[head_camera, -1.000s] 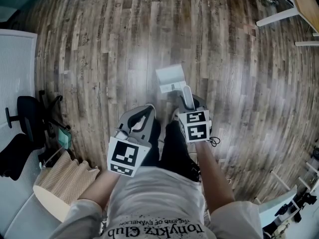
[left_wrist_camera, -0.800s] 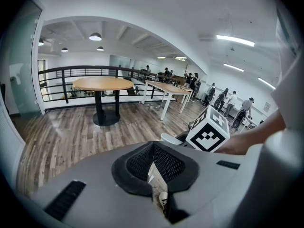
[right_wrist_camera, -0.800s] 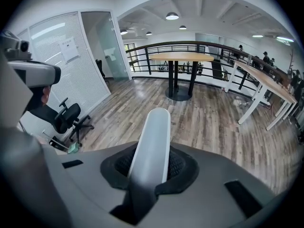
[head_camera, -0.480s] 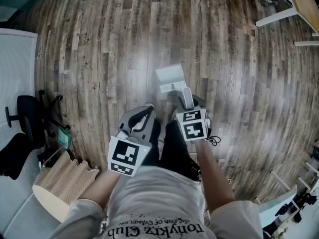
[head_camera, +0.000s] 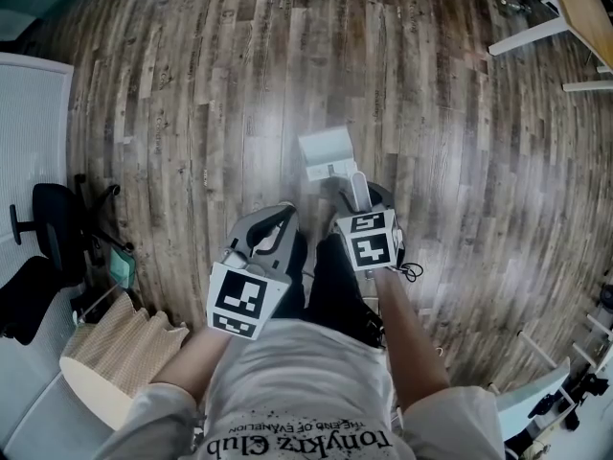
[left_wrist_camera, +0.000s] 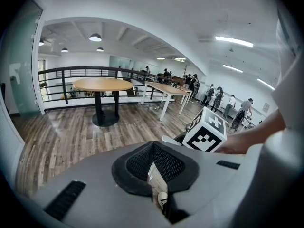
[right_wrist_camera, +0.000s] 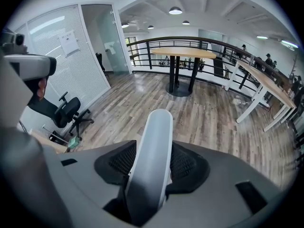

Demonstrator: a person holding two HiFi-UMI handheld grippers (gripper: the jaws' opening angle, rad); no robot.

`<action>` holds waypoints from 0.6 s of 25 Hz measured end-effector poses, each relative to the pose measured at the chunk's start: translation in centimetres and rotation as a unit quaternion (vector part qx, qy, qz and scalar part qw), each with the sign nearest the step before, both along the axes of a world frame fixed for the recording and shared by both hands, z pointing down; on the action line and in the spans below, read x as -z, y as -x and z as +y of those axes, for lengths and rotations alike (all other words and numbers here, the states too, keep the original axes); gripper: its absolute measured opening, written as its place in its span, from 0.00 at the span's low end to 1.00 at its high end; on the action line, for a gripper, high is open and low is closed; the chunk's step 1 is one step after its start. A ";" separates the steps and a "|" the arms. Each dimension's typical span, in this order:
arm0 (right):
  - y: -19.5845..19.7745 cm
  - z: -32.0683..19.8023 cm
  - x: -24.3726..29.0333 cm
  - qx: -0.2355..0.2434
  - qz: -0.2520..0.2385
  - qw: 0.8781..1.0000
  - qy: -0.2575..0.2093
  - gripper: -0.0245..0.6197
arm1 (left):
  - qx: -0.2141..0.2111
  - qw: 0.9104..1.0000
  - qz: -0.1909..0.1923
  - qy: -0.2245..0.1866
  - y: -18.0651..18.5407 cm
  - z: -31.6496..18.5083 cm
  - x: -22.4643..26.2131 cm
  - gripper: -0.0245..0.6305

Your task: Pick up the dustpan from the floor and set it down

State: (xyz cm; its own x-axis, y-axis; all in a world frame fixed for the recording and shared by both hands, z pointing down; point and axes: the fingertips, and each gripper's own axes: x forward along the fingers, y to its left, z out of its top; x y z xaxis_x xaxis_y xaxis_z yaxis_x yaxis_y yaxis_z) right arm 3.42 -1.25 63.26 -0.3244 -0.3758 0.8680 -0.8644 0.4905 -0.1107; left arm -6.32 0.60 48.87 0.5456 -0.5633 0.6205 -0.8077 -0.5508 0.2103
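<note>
A white dustpan [head_camera: 326, 151] lies on the wooden floor just ahead of the person's feet, its long handle [head_camera: 359, 188] slanting back towards me. My right gripper [head_camera: 361, 196] points steeply down over that handle. Its jaws are opening, and the pale handle [right_wrist_camera: 154, 146] stands between the black pads with the grip loosened. My left gripper [head_camera: 278, 220] hovers to the left of the dustpan, apart from it. In the left gripper view its jaws [left_wrist_camera: 153, 148] are shut with nothing between them.
A black office chair [head_camera: 53, 228] and a beige basket [head_camera: 120, 353] stand at the left by a white blind. White desk legs [head_camera: 536, 32] sit at the far right. A round table [right_wrist_camera: 183, 51] stands further off by the railing.
The right gripper's marker cube has shifted slightly left and turned a little along the handle. The dustpan stays in place on the floor. The left gripper has not moved.
</note>
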 end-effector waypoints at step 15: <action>-1.5 0.2 5.2 -0.020 -0.010 0.999 -0.040 0.35 | -0.012 0.999 0.003 -0.030 -1.1 0.7 3.0 0.07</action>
